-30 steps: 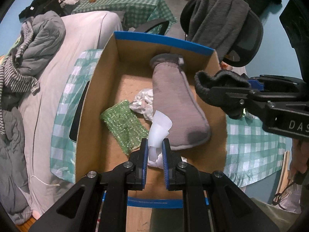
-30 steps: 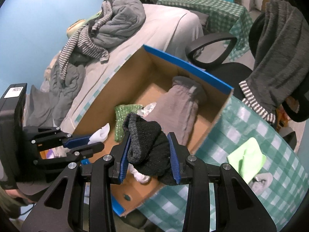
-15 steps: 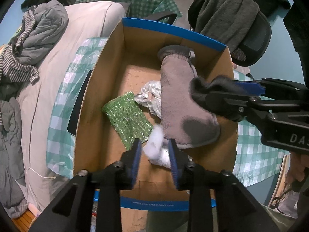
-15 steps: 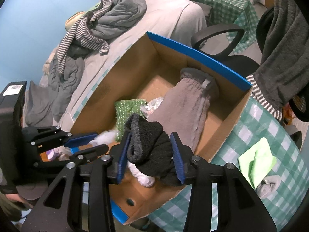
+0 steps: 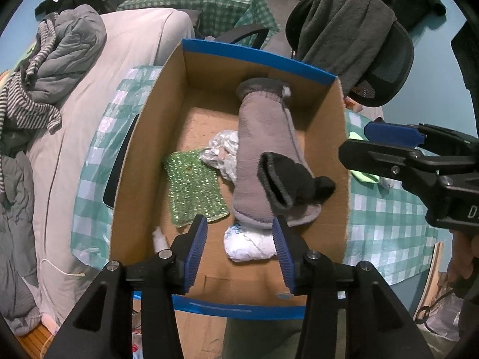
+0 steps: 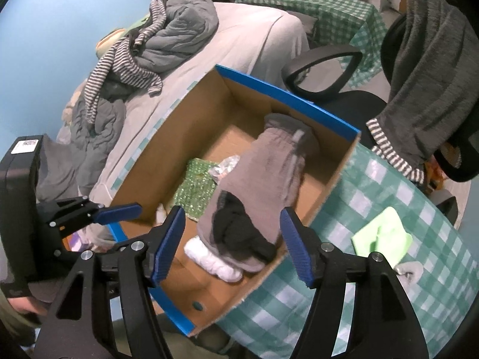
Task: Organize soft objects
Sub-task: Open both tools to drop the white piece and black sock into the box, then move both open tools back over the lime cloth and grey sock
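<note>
Half hidden under the grey mitten [image 5: 266, 155]: a white sock [image 5: 251, 242] and crinkled plastic [image 5: 221, 152]. Unreadable: print on the blue rim of the cardboard box [image 5: 257, 56]. Inside too: green sparkly cloth [image 5: 194, 191], black sock [image 5: 293, 179] atop the mitten. Left gripper [image 5: 239, 245] and right gripper [image 6: 232, 239] above the box, jaws widening, pinching nothing.

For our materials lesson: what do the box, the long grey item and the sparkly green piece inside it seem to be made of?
Box: brown corrugated cardboard, matte, blue-taped rim.
Long grey item: looks like fleece or plush fabric, with a fuzzy nap and stitched seam.
Green piece: probably glittery knit or mesh, given its tiny shiny flecks.
</note>
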Tool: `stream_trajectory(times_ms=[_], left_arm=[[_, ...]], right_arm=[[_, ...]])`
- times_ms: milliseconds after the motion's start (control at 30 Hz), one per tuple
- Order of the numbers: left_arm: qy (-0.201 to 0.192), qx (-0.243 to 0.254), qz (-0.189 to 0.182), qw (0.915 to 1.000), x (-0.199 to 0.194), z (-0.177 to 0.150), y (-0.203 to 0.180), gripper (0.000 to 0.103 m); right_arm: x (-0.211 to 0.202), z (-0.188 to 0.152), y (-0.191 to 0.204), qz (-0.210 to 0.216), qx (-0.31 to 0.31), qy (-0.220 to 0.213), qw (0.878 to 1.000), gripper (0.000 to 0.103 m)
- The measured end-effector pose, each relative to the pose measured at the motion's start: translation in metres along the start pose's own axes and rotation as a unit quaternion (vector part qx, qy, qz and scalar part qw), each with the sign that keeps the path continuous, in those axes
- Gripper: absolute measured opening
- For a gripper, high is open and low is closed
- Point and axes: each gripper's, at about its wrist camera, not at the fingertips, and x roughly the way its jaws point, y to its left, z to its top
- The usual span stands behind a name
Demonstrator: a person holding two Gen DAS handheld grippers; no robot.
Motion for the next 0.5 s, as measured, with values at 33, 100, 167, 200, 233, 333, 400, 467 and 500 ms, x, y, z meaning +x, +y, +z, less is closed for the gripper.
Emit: stream_trajectory(times_ms=[33,100,167,200,233,333,400,467,500], left_arm=[[-0.001,0.001,0.000,1.0000,-0.001,0.000,-0.003,0.048],[-0.003,0.002,-0.001,1.0000,-0.003,-0.001,-0.008,0.051],[-0.004,0.004,-0.002,1.0000,-0.006,-0.002,-0.014,0.051],[-0.004,0.005,-0.003,1.0000,-0.006,-0.002,-0.017,0.052],[-0.004,0.007,-0.005,1.0000,-0.007,-0.002,-0.020,0.052],[-0.004,0.013,-0.007,0.9999,-0.009,-0.003,-0.031,0.052],[-0.003,0.017,-0.007,0.9998,-0.009,-0.003,-0.037,0.053],[-0.003,0.023,-0.009,0.9997,-0.010,-0.002,-0.045,0.053],[-0.004,0.025,-0.010,0.9996,-0.010,-0.002,-0.048,0.053]], right_arm=[[-0.002,-0.002,-0.002,-0.001,0.002,-0.001,1.000,0.067],[-0.008,-0.008,-0.008,-0.005,0.008,-0.004,1.000,0.067],[-0.013,-0.011,-0.014,-0.008,0.013,-0.006,1.000,0.067],[-0.015,-0.014,-0.017,-0.009,0.016,-0.006,1.000,0.067],[-0.018,-0.016,-0.019,-0.010,0.019,-0.007,1.000,0.067],[-0.025,-0.024,-0.028,-0.015,0.027,-0.009,0.999,0.067],[-0.030,-0.028,-0.035,-0.018,0.033,-0.010,0.999,0.067],[-0.035,-0.034,-0.041,-0.021,0.039,-0.012,0.999,0.067],[-0.037,-0.036,-0.045,-0.023,0.043,-0.012,0.999,0.067]])
